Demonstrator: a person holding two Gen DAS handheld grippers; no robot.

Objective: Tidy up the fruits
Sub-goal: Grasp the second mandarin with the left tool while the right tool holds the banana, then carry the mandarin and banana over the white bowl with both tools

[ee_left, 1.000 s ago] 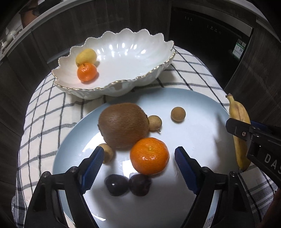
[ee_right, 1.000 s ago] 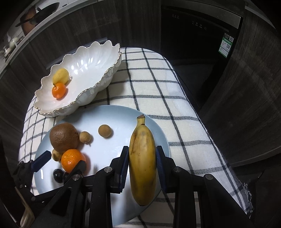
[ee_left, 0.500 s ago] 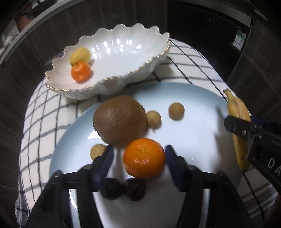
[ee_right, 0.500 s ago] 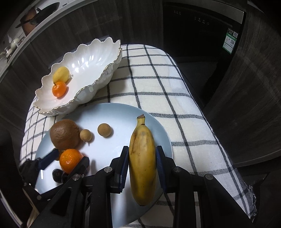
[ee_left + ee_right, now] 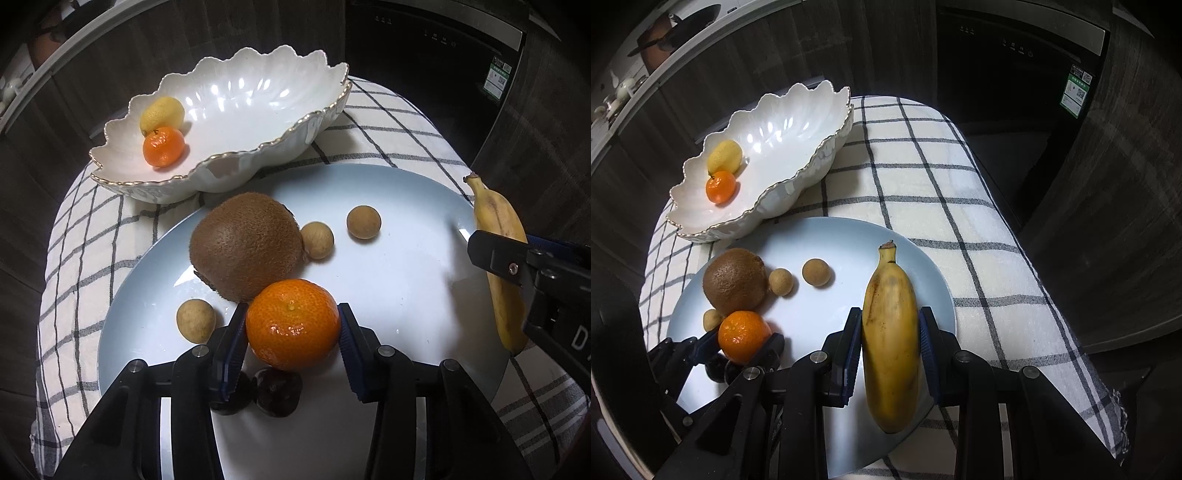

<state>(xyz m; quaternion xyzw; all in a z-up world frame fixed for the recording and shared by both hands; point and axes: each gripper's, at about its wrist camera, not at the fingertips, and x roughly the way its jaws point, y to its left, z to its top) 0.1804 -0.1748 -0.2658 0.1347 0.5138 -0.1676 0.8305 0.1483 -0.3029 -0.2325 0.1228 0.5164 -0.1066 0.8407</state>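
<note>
Left gripper [image 5: 292, 334], its jaws just closing, is squeezing the orange [image 5: 292, 328] on the blue plate [image 5: 399, 295]; right gripper [image 5: 889, 341] is squeezing the banana [image 5: 891, 332] there. Behind the plate, the white bowl [image 5: 258, 99] is holding a lemon [image 5: 162, 114] and a small orange [image 5: 163, 146].

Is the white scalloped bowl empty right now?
No, the white scalloped bowl already holds two fruits at its left end, a yellow lemon and a small orange mandarin.
</note>
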